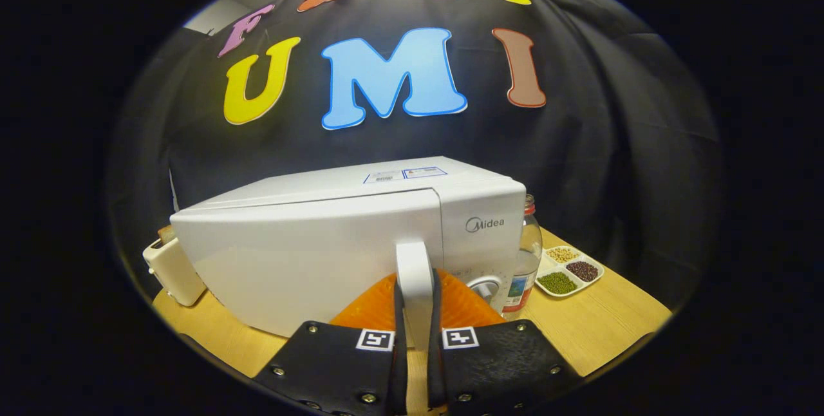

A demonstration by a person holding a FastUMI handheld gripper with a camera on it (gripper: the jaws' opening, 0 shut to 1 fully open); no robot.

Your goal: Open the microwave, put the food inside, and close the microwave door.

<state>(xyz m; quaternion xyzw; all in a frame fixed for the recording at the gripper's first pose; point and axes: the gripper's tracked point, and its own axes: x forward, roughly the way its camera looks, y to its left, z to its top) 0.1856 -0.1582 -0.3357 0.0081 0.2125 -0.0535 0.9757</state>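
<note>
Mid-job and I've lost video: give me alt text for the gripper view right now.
The gripper has its jaws closed on the white vertical door handle of the microwave, whose door looks slightly ajar. A toaster stands left of it; a glass jar and a divided tray of beans sit to its right on the wooden table.

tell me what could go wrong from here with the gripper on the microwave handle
1. The gripper is shut on the door handle near its lower end; a pull off the door's arc could slip the fingers off.
2. The microwave sits unrestrained on the table, so a hard pull might drag it instead of opening the door.
3. The glass jar and bean tray stand close beside the microwave; a shift could knock them.
</note>
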